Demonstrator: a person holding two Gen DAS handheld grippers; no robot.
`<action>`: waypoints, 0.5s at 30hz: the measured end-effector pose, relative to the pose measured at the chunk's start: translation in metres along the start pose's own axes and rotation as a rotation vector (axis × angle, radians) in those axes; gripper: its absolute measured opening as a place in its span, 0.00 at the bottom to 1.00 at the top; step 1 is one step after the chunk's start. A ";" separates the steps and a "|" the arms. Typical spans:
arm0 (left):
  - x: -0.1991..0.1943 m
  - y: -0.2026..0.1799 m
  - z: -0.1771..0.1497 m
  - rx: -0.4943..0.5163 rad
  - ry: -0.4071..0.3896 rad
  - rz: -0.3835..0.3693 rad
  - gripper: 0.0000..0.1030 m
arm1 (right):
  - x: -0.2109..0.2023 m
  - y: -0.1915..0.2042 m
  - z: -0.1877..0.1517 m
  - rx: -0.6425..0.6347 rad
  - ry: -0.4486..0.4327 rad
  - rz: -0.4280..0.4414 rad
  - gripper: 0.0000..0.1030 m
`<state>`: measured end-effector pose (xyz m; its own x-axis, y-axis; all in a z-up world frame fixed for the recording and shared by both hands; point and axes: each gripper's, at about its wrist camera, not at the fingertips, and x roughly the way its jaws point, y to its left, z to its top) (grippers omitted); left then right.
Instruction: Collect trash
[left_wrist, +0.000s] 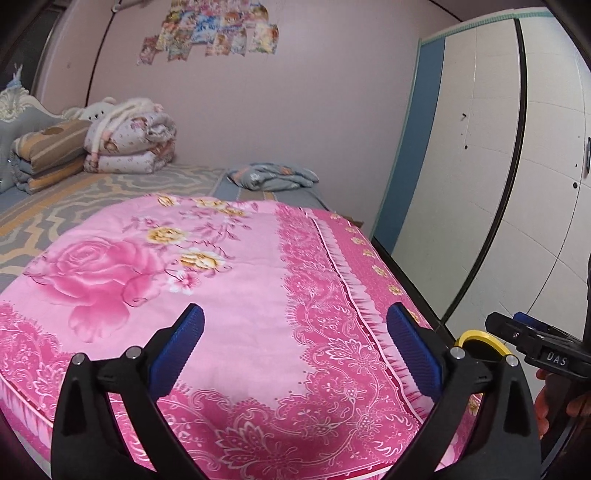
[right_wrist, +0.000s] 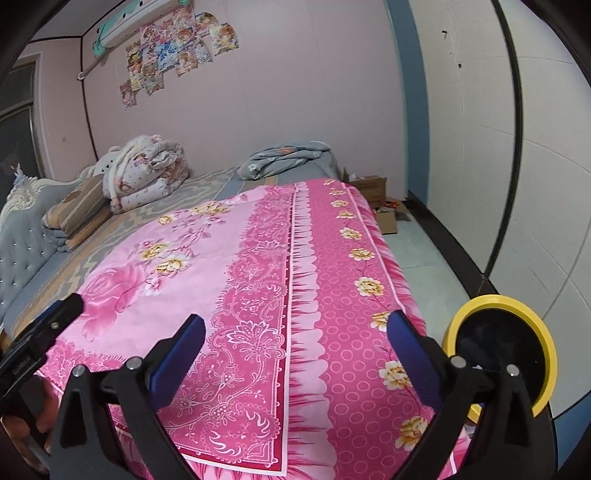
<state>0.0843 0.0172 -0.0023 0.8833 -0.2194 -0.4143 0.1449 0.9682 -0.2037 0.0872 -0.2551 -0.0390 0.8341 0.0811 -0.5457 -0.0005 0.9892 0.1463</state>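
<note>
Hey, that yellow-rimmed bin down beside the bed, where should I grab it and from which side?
Grip the yellow rim of the bin, on the arc facing away from the bed. The round mouth is tipped toward the right gripper, so the thin edge is exposed: one finger inside, one outside. Both grippers' jaws stand open and empty. Its body is hidden.

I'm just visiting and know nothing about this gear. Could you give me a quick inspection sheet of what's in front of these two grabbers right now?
Surface: pink floral bedspread laid flat on the bed.
Job's things: yellow-rimmed bin beside the bed; no trash seen on the bedspread.
Clutter: folded quilts, grey blanket, cardboard boxes.
Grippers: left gripper and right gripper both open, empty.
Cables: nothing seen.
Surroundings: wardrobe, wall posters.
</note>
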 end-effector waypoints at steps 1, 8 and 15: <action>-0.004 0.000 0.000 0.001 -0.005 0.001 0.92 | -0.001 0.002 -0.001 -0.003 -0.002 -0.003 0.92; -0.036 -0.006 0.000 0.021 -0.068 0.025 0.92 | -0.019 0.012 -0.010 -0.029 -0.056 -0.010 0.92; -0.062 -0.018 -0.006 0.031 -0.105 -0.006 0.92 | -0.036 0.015 -0.021 -0.017 -0.078 -0.007 0.92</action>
<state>0.0246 0.0129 0.0218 0.9239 -0.2129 -0.3180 0.1624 0.9706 -0.1778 0.0456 -0.2405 -0.0349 0.8744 0.0650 -0.4808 -0.0032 0.9917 0.1282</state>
